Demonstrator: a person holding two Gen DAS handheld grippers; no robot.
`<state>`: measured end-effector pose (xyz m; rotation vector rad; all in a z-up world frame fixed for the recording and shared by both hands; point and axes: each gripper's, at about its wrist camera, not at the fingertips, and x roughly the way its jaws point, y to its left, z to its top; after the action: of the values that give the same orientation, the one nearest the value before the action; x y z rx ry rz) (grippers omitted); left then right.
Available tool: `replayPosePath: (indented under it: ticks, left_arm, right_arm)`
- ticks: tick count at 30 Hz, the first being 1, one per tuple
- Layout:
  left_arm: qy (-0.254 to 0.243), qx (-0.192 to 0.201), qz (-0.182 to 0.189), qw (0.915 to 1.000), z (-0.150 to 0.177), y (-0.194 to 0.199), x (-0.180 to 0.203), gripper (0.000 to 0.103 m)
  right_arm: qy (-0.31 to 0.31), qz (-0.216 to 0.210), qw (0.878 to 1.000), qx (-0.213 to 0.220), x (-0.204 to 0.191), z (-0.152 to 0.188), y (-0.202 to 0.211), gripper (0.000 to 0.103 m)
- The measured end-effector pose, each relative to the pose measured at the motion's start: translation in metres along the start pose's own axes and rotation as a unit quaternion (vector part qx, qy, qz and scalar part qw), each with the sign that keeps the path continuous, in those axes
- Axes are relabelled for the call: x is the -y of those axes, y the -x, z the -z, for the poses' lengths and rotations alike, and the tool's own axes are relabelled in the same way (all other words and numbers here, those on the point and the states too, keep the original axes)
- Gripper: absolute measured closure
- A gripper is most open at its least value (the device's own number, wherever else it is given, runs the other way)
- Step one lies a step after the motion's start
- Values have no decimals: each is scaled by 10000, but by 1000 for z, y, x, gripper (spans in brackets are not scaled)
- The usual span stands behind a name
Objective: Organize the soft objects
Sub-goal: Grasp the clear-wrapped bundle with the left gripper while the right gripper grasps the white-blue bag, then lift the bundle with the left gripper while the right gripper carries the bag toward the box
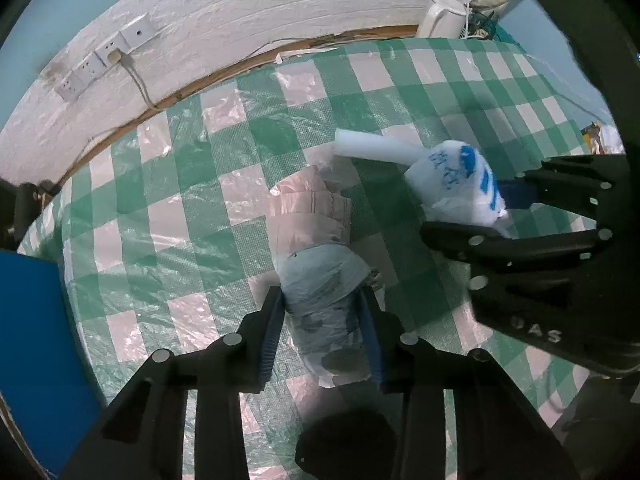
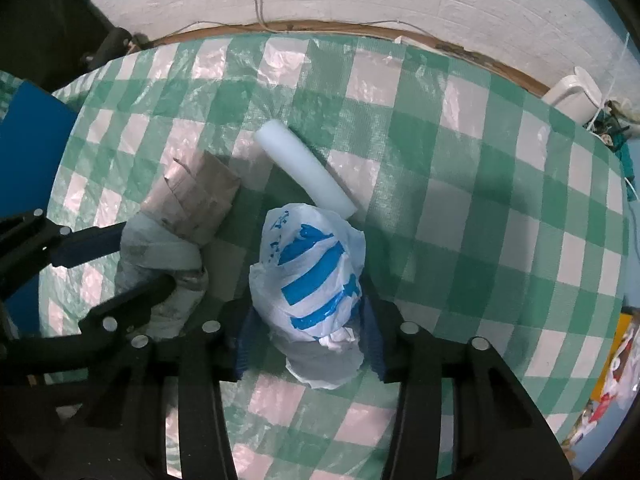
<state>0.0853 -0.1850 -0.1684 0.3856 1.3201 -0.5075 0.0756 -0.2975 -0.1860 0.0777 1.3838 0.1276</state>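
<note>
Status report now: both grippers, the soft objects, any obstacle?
Left gripper shut on pale bundle. Right gripper shut on blue-striped bag. White foam roll beyond the bag.

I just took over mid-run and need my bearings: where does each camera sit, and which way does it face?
Left wrist: on the left gripper, looking along its fingers at the pink-and-grey bundle it clamps; the right gripper shows at right.
Right wrist: on the right gripper, facing the blue-and-white bag it clamps; the left gripper shows at left.
Shared: both bundles, the white foam roll, the checked tablecloth.
</note>
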Motion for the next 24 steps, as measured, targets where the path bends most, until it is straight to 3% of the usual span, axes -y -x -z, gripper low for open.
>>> replayPosePath:
  ticks: [10,24]
  left_arm:
    - [117,44,-226,9997,2,12,-12,73]
    - [92,537,-655,9964,26,73,-23,73]
  right_arm:
    - [-34,-3,9997,262,-3,5,32,61]
    - [310,0,9983,496,-39,18,75,61]
